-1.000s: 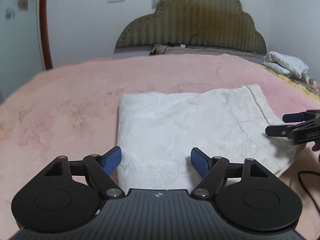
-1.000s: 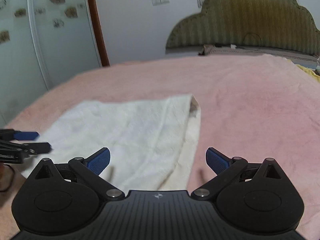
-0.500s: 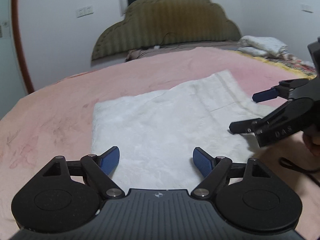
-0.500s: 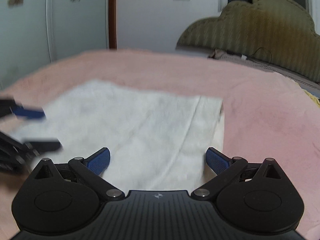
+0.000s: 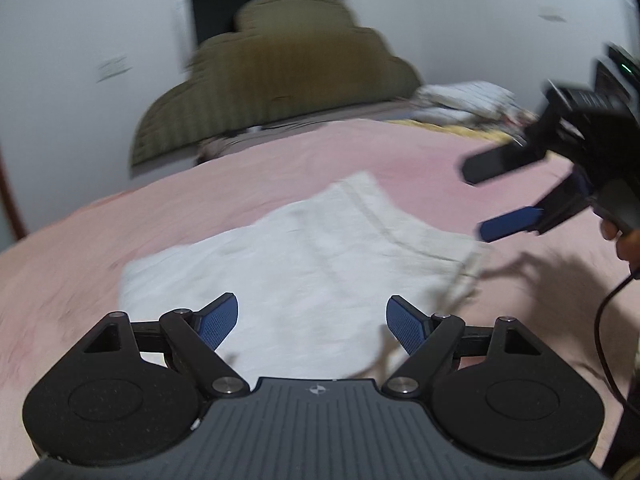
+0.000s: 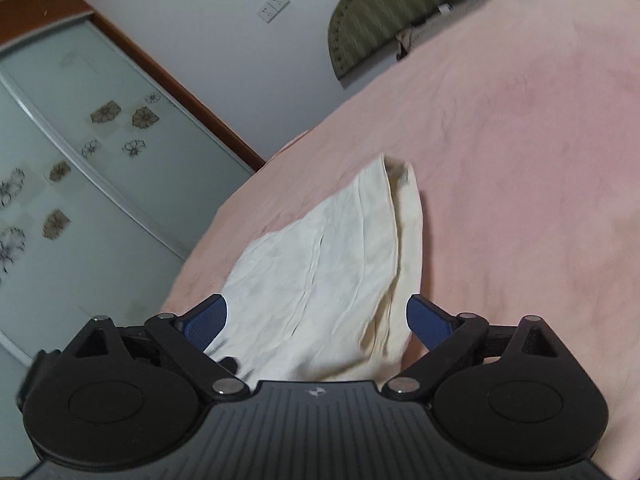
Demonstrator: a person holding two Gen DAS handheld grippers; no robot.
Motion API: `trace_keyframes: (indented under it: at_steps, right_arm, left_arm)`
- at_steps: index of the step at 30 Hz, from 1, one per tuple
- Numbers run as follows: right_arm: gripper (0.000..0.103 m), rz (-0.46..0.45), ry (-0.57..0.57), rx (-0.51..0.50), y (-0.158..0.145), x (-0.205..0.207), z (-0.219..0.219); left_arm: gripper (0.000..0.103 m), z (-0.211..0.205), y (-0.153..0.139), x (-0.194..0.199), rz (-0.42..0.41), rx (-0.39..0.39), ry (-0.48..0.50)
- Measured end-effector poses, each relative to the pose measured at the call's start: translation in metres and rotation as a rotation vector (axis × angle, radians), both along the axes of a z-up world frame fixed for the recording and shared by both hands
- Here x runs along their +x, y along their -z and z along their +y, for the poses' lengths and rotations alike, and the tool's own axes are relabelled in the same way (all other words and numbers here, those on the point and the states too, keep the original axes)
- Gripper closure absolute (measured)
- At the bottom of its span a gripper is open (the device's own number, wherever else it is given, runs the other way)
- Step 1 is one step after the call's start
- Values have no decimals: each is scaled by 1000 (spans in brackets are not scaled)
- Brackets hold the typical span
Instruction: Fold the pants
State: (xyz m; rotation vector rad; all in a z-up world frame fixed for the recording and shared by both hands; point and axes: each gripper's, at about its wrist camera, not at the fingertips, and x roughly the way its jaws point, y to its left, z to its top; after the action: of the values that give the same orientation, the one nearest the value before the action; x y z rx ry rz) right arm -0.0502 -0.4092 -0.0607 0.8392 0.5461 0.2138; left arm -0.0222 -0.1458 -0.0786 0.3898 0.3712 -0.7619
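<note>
Folded white pants (image 5: 304,272) lie flat on a pink bedspread (image 5: 120,248). My left gripper (image 5: 312,322) hovers over their near edge, open, with nothing between its blue pads. In the left wrist view my right gripper (image 5: 486,200) hangs in the air at the right, above the pants' right end, rolled onto its side and open. In the right wrist view the pants (image 6: 332,272) run away from the open right gripper (image 6: 316,320), whose fingers straddle the near end without touching it; the whole view is tilted.
An olive padded headboard (image 5: 280,76) stands at the far end of the bed. Bundled bedding (image 5: 464,100) lies at the far right. A black cable (image 5: 604,328) trails at the right by a hand (image 5: 628,240). A frosted sliding door (image 6: 60,184) with flower prints is at the left.
Both grippers swung and rolled. The right gripper rose off the pants' right end and tipped onto its side. The left view turned, so the pants now lie diagonally.
</note>
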Motion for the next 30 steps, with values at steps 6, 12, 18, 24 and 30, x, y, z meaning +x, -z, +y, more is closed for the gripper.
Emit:
trace_keyframes:
  at_steps: [6, 12, 18, 24, 30]
  right_arm:
    - [5, 14, -1, 78, 10, -4, -2]
    - [5, -62, -17, 23, -18, -13, 1]
    - [5, -2, 14, -15, -10, -5, 6]
    - [5, -4, 10, 18, -4, -4, 6]
    - [5, -3, 27, 14, -4, -6, 3]
  left_arm:
    - [19, -42, 14, -22, -143, 98, 107]
    - [32, -68, 20, -14, -142, 93, 155]
    - [55, -79, 27, -6, -101, 83, 180]
    - [62, -85, 38, -18, -185, 142, 219]
    - [90, -89, 37, -16, -138, 122, 236]
